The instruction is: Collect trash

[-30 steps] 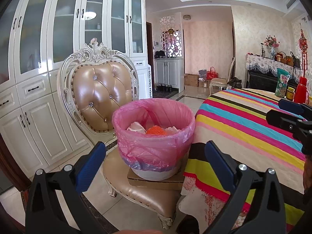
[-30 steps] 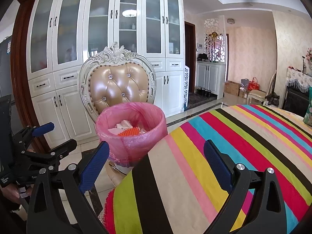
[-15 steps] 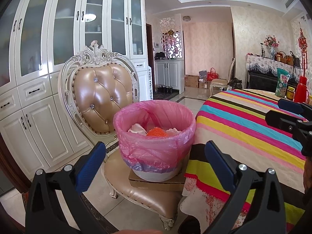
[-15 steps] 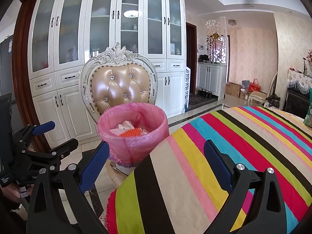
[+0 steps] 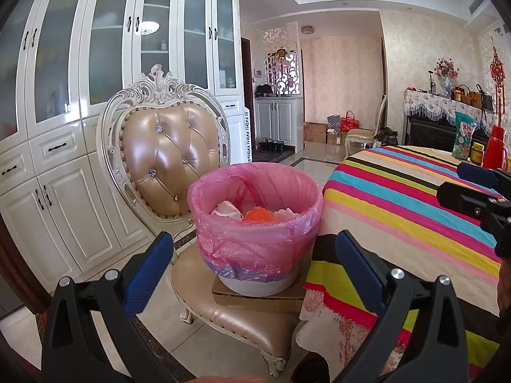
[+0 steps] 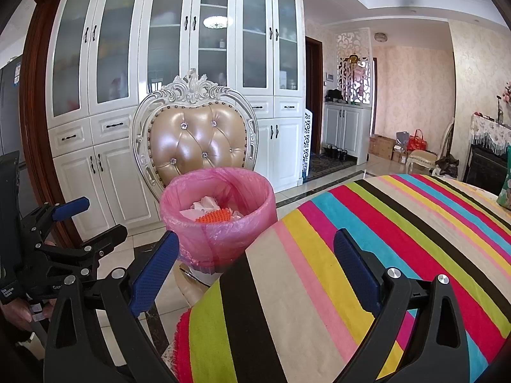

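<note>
The left gripper (image 5: 254, 255) has its blue-padded fingers (image 5: 150, 269) spread wide with nothing between them; it hangs in the air in front of the trash bin (image 5: 255, 223). The right gripper (image 6: 254, 255) is likewise spread wide and empty, its fingers (image 6: 354, 263) held above the near edge of the striped tablecloth (image 6: 367, 255).

Framed between the left gripper's fingers, the white bin wears a pink bag (image 5: 281, 188) folded over its rim. Inside lie pale crumpled paper scraps (image 5: 227, 208) and an orange ridged piece (image 5: 258, 215). The bin stands on a flat cardboard box (image 5: 255, 298), which rests on the seat of an ornate chair (image 5: 166, 153) with a tufted, heart-shaped back. The chair sits just beside the table, whose bright striped cloth hangs down next to the bin.

At the table's far side stand a green snack bag (image 5: 463, 140), a yellow-lidded jar (image 5: 477, 153) and a red thermos (image 5: 493, 148). White glass-fronted cabinets (image 6: 191, 48) fill the wall behind the chair.
</note>
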Tool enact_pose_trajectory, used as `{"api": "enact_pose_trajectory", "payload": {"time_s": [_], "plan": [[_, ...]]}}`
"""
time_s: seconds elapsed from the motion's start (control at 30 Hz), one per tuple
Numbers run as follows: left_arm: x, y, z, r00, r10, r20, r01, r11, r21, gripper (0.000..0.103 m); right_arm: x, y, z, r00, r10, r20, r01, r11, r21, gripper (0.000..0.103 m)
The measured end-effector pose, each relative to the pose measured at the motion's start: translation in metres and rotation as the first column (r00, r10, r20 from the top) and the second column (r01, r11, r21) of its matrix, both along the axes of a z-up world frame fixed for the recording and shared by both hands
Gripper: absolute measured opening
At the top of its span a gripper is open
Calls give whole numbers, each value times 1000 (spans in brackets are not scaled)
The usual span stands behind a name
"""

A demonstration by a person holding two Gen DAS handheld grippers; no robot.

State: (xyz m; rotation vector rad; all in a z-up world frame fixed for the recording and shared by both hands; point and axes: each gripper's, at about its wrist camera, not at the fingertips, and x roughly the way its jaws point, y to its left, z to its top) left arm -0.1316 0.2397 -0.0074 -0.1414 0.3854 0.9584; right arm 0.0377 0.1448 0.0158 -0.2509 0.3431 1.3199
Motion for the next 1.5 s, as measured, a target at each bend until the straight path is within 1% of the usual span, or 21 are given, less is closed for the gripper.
{"api": "enact_pose_trajectory", "payload": {"time_s": [1.5], "plan": [[1, -2, 0, 1000, -4, -8, 4, 1000, 1, 98, -1, 2, -2, 1000, 4, 3, -4, 1000, -4, 91]]}}
